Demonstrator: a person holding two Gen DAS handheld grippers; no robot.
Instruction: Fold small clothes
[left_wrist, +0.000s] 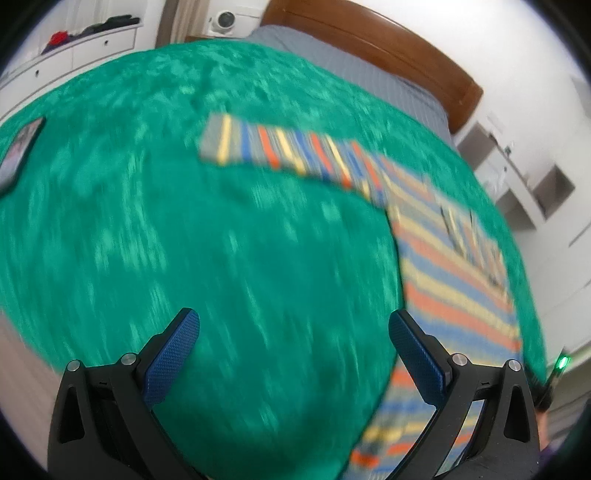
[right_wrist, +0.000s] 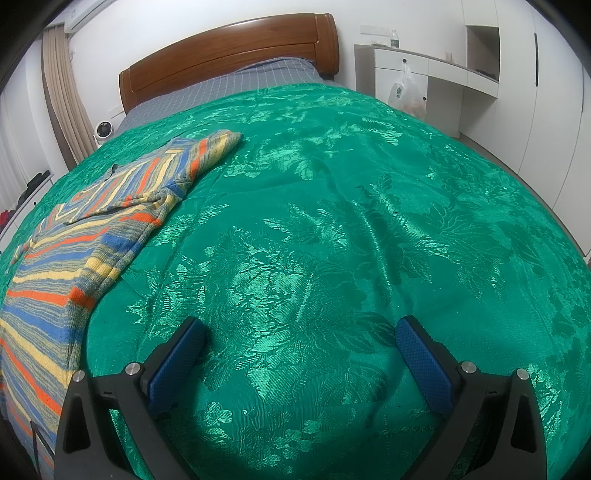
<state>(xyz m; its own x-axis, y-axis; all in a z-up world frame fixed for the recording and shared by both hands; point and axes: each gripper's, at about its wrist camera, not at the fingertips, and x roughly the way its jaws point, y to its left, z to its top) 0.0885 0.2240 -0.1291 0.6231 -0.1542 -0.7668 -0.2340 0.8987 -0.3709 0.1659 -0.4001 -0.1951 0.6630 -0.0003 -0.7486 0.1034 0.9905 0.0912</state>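
A small striped sweater (left_wrist: 450, 266) in blue, orange, yellow and grey lies flat on the green bedspread (left_wrist: 184, 240). In the left wrist view it is on the right, with one sleeve (left_wrist: 280, 147) stretched out to the left; the view is motion-blurred. My left gripper (left_wrist: 293, 325) is open and empty above bare bedspread, its right finger over the sweater's edge. In the right wrist view the sweater (right_wrist: 62, 266) lies at the left, a sleeve (right_wrist: 207, 155) folded across its chest. My right gripper (right_wrist: 301, 332) is open and empty over the bedspread (right_wrist: 351, 221), to the right of the sweater.
A phone (left_wrist: 18, 151) lies on the bedspread at the far left. A wooden headboard (right_wrist: 229, 55) stands at the bed's far end. White cabinets (right_wrist: 461, 85) with a hanging plastic bag (right_wrist: 404, 92) are on the right. A white dresser (left_wrist: 74, 48) is at the left.
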